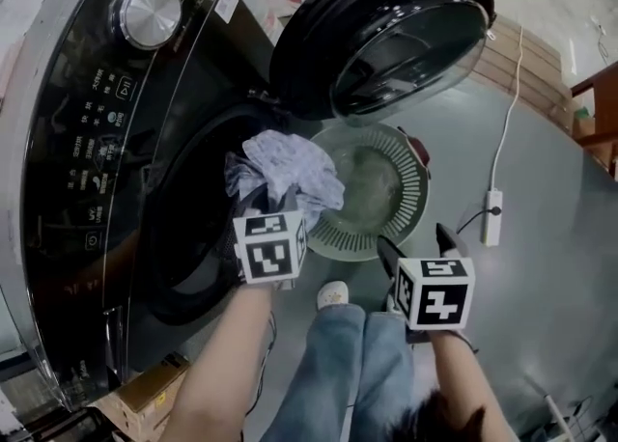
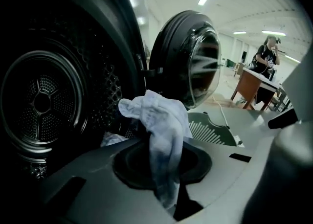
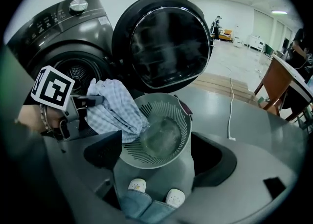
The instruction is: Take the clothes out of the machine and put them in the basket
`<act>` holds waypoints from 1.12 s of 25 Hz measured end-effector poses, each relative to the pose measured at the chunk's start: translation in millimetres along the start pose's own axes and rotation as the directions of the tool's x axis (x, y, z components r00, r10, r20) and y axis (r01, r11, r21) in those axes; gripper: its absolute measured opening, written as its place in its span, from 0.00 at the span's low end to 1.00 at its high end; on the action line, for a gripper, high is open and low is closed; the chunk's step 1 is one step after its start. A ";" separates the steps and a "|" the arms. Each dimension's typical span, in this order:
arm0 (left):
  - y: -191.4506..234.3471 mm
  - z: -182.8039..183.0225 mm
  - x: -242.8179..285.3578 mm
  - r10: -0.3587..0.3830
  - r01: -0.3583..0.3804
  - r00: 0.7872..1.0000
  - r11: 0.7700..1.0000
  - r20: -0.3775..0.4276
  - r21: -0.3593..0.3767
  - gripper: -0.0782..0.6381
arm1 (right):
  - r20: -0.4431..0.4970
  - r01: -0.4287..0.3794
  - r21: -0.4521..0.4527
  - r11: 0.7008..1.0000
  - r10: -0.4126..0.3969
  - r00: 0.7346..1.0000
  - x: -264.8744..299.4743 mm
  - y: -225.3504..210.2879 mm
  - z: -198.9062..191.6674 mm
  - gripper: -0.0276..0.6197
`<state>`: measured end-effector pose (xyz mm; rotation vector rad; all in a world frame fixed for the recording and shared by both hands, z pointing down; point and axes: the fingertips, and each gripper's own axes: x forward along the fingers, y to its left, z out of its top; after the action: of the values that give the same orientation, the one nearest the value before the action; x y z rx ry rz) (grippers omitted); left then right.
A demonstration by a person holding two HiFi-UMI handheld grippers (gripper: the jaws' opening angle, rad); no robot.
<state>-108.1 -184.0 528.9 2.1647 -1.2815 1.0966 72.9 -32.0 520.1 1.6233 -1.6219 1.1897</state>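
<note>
Pinching the cloth (image 1: 290, 170), left hand-held gripper (image 1: 273, 204) hangs beside basket (image 1: 410, 194).

Head view is looking steeply down over machine (image 1: 87, 141) and basket (image 1: 413, 189). Left gripper view is sitting close at drum (image 2: 41, 103), facing in. Right gripper view is facing basket from farther back. All three are sharing the open door (image 3: 166, 42).

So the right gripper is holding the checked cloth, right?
No, the left gripper is holding the checked cloth. The right gripper is open with nothing between its fingers. The head view shows it.
</note>
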 end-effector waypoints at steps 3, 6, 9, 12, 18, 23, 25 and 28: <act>-18.9 8.5 -13.0 -0.015 0.016 0.999 0.999 0.030 -0.029 0.20 | 0.002 0.010 -0.006 1.000 -0.010 1.000 -12.5 -13.6 0.1 0.72; -37.6 16.2 -23.4 -0.035 0.038 0.998 0.997 0.049 -0.065 0.20 | 0.005 0.020 -0.005 1.000 -0.020 1.000 -22.3 -27.1 -0.6 0.72; -59.6 27.2 -33.7 -0.069 0.073 0.995 0.995 0.069 -0.065 0.20 | 0.013 0.027 0.008 1.000 -0.028 1.000 -30.4 -38.2 -0.1 0.72; -79.3 38.0 -43.9 -0.099 0.104 0.991 0.993 0.086 -0.054 0.20 | 0.023 0.027 0.019 0.999 -0.027 0.999 -37.6 -44.4 1.1 0.72; -110.6 54.5 -61.0 -0.160 0.167 0.981 0.984 0.109 -0.062 0.20 | 0.031 0.026 0.024 0.999 -0.027 0.999 -50.1 -51.9 4.1 0.72; -134.0 53.0 -58.5 -0.243 0.248 0.967 0.967 0.074 -0.061 0.20 | 0.036 0.034 0.034 0.999 -0.035 0.999 -53.9 -57.6 6.5 0.72; -139.2 48.5 -52.0 -0.256 0.259 0.965 0.965 0.050 -0.046 0.20 | 0.035 0.035 0.039 0.999 -0.037 0.999 -52.4 -59.6 6.2 0.72; -143.0 36.7 -36.2 -0.258 0.258 0.966 0.966 0.010 -0.033 0.20 | 0.026 0.038 0.043 0.998 -0.039 0.999 -47.2 -63.4 2.3 0.72</act>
<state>21.0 -116.4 485.5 2.2332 -0.9769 0.9563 140.6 -3.4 491.0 1.6962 -1.5842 1.1952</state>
